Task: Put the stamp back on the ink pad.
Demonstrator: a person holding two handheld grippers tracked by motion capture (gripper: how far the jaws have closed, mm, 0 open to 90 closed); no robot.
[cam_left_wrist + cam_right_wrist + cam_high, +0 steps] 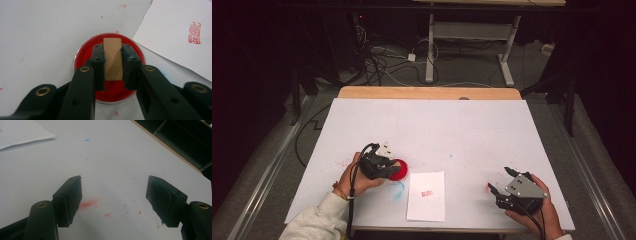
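**Stamp over the red ink dish**

The left gripper (pixel 113 63) squeezes a wooden stamp (pixel 113 58) between its fingers, right over the round red ink dish (pixel 85 50). Beside the dish lies a white paper (pixel 427 196) with a red mark (pixel 427 193). Farther from the dish, the right gripper (pixel 113 195) has its fingers wide open above the tabletop (pixel 432 125).
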